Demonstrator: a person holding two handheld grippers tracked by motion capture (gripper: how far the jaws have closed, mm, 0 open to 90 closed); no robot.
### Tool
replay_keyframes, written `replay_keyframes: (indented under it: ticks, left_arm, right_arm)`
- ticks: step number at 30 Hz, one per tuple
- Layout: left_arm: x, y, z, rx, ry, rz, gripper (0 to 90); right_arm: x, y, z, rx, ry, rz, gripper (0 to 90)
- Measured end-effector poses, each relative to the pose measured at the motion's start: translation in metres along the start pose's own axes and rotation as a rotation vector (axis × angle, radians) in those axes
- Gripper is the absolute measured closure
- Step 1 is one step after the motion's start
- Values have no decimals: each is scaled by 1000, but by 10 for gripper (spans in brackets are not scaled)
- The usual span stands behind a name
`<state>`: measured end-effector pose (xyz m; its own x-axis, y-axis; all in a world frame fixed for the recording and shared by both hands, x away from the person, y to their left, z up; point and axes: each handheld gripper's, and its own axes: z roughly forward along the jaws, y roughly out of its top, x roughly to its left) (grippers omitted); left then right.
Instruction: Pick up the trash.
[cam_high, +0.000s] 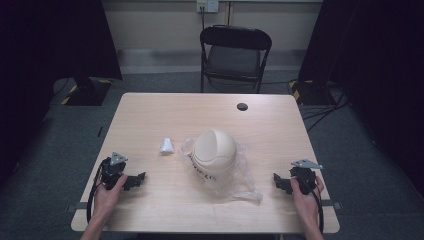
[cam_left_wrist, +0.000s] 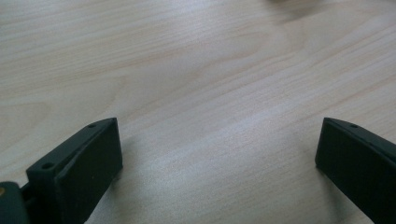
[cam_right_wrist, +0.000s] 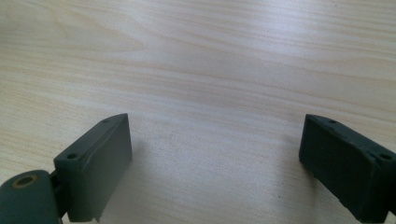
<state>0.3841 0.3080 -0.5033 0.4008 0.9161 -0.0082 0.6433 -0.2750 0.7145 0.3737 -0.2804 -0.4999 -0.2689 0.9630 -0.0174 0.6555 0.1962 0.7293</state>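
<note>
You are resting both grippers, left (cam_high: 134, 181) and right (cam_high: 283, 183), fingers spread over bare table (cam_left_wrist: 201, 70), risking the dome (cam_high: 214, 150) sliding on its slick plastic wrap (cam_high: 246, 170) between them.

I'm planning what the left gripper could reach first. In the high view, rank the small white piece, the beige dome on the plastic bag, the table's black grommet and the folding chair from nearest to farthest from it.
From the left gripper:
1. Small white piece, just ahead, to its right.
2. Beige dome, mid-table on the clear plastic bag.
3. Black grommet, near the far edge.
4. Folding chair, beyond the table.
</note>
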Motion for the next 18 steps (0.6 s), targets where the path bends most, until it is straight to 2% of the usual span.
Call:
replay_keyframes:
  ticks: [3, 6, 7, 8, 9, 10, 12, 13, 14, 15, 17, 18]
  left_arm:
    - [0, 0, 0, -5, 0, -7, 1]
    - [1, 0, -2, 3, 5, 13, 20]
    - [0, 0, -4, 5, 1, 7, 46]
    - [-1, 0, -7, -7, 3, -4, 150]
    - [-1, 0, -7, -7, 3, -4, 182]
    - [-2, 0, -7, 1, 2, 9, 174]
    - [-3, 0, -8, 3, 1, 10, 166]
    - [-4, 1, -10, -14, -57, -3, 175]
    - [-4, 1, -10, -14, -57, -3, 175]
    - [-5, 1, -12, -32, -86, -10, 175]
    - [-7, 2, -14, -43, -102, -19, 174]
    - [-10, 4, -16, -49, -124, -24, 175]
  right_arm:
    - [0, 0, 0, 0, 0, 0, 86]
    - [-1, 0, 0, 0, 4, -3, 84]
    - [-1, 0, 1, 0, 6, -6, 83]
    - [-1, 0, 0, 2, 6, -6, 83]
    - [-1, 0, 0, 2, 6, -6, 83]
    - [-1, 0, 0, 2, 6, -6, 83]
    - [-1, 0, 0, 2, 6, -6, 83]
    - [-1, 0, 0, 1, 6, -6, 83]
    - [-1, 0, 0, 1, 6, -6, 83]
    - [-1, 0, 1, 1, 6, -6, 83]
    - [-1, 0, 0, 2, 6, -6, 83]
    - [-1, 0, 0, 2, 6, -6, 83]
